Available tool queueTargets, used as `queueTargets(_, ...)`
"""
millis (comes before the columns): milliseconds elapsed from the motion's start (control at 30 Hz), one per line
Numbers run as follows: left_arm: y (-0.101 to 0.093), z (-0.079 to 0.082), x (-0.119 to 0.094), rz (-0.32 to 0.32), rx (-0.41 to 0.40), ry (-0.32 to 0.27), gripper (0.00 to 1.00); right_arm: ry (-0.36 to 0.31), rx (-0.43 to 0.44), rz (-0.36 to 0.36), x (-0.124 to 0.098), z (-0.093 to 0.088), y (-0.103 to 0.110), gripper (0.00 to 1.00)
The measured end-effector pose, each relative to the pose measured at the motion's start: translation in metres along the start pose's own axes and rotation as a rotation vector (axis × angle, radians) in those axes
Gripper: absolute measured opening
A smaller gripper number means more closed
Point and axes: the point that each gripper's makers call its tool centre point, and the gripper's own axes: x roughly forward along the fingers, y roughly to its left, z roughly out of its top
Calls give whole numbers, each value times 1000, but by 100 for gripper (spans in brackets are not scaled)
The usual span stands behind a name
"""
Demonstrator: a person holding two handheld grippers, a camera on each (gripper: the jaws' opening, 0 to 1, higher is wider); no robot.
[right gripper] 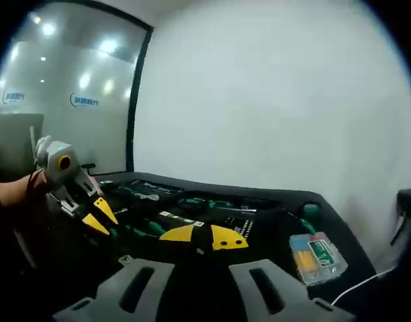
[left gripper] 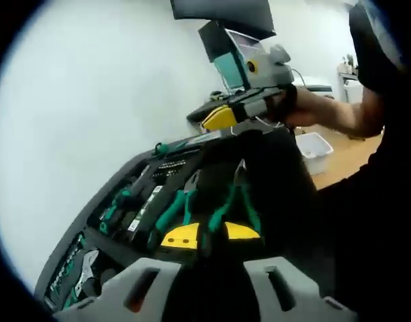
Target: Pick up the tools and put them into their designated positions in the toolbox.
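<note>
1. In the left gripper view, the left tongs [left gripper: 209,236] reach forward over an open black toolbox [left gripper: 272,174]. Their yellow tips stand a little apart with nothing between them.
2. Just beyond those tips lie two pairs of pliers [left gripper: 236,201] with teal-green handles, side by side in the toolbox tray. Their long axes run away from the camera, the metal noses pointing to the far side and the handles toward the tongs.
3. To the left of the pliers, a screwdriver [left gripper: 121,200] with a green and black handle lies in its own slot.
4. Farther left and nearer, a metal wrench [left gripper: 86,265] rests in a recess at the near left corner of the toolbox.
5. At the far edge of the toolbox, the right tongs [left gripper: 219,119] come in from the right, held by a person's hand [left gripper: 306,107]. They point left; I cannot tell from this view how far apart their tips are.
6. In the right gripper view, the right tongs [right gripper: 197,236] hover over the same toolbox [right gripper: 326,221], yellow tips slightly parted and empty.
7. In that view the left tongs [right gripper: 100,216] enter from the left, yellow tips spread and holding nothing.
8. A small clear case [right gripper: 315,255] with yellow and green contents sits at the near right of the toolbox.
9. The toolbox rests on a white tabletop [left gripper: 91,100].
</note>
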Motion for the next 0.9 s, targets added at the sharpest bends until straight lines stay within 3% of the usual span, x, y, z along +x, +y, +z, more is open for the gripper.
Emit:
queueTargets(167, -8, 10, 9, -61, 43, 9, 9, 20, 29, -1, 0, -13, -6, 5)
queueTargets(267, -11, 12, 14, -79, 20, 37, 9, 30, 43, 4, 2, -20, -8, 5)
queueTargets(467, -9, 10, 16, -58, 0, 38, 9, 33, 59, 34, 12, -24, 8, 5)
queueTargets(600, -8, 11, 10, -20, -16, -35, 10, 16, -8, 76, 15, -9, 33, 5)
queueTargets(667, 0, 8, -4, 15, 36, -12, 8, 24, -18, 125, 16, -1, 52, 8)
queueTargets(800, 15, 34, -41, 66, -62, -132, 8, 49, 40, 162, 21, 9, 80, 10)
queueTargets(867, 32, 34, -45, 170, -69, -110, 5, 88, 96, 169, 29, 3, 93, 8)
queueTargets(900, 40, 25, -41, 228, -75, -51, 1, 91, 101, 165, 33, 0, 97, 7)
